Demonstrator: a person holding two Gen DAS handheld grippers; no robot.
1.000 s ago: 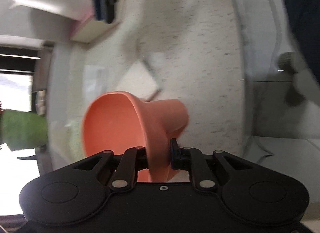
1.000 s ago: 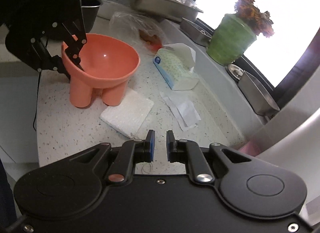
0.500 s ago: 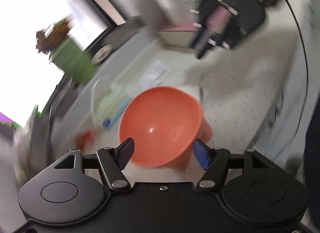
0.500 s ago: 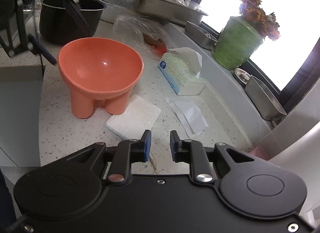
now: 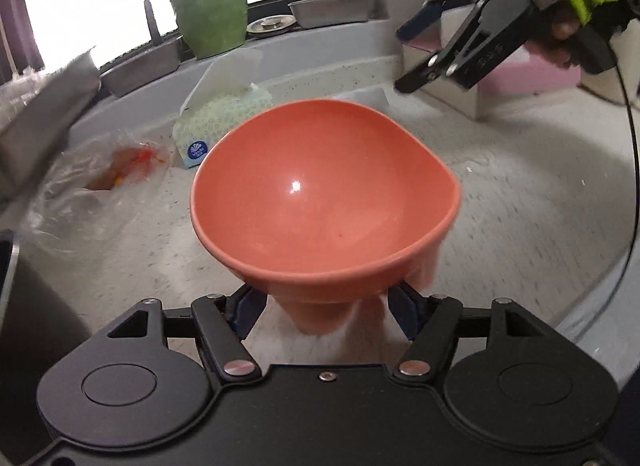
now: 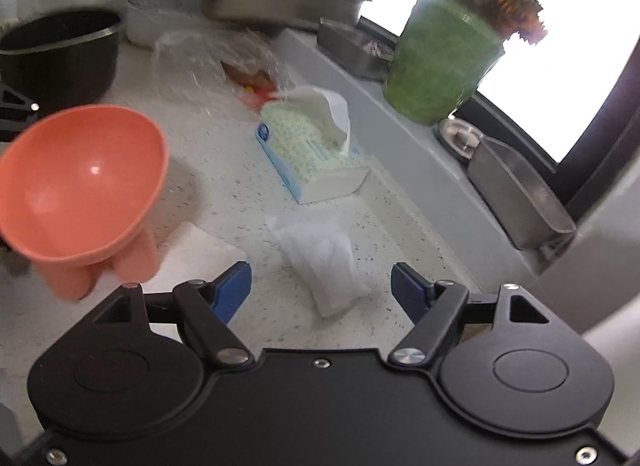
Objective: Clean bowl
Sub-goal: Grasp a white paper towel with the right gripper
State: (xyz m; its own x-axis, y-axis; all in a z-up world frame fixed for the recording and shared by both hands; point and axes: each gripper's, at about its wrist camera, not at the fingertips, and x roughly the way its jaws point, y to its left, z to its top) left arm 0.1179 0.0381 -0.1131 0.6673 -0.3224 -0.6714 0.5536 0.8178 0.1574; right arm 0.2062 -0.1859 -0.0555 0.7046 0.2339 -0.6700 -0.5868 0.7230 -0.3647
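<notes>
Speckled counter (image 6: 208, 145) by the window, we see the bowl (image 5: 324, 201) upright just ahead of our left gripper (image 5: 326, 312), jaws wide, empty, right gripper (image 6: 322, 290) wide open over a tissue (image 6: 324, 262), holding nothing.

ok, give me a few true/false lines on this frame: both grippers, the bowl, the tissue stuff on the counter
1. The left gripper is clamped on the bowl's rim. False: its fingers are spread wide, either side of the bowl's foot, not gripping the rim.
2. The right gripper is open and holds nothing. True.
3. The orange bowl has food in it. False: its inside looks bare and glossy, apart from a tiny speck.
4. A tissue pack lies on the counter with a sheet sticking up out of it. True.
5. The crumpled tissue sits inside the bowl. False: it lies on the counter, in front of the right gripper.
6. A green pot stands on the window ledge. True.
</notes>
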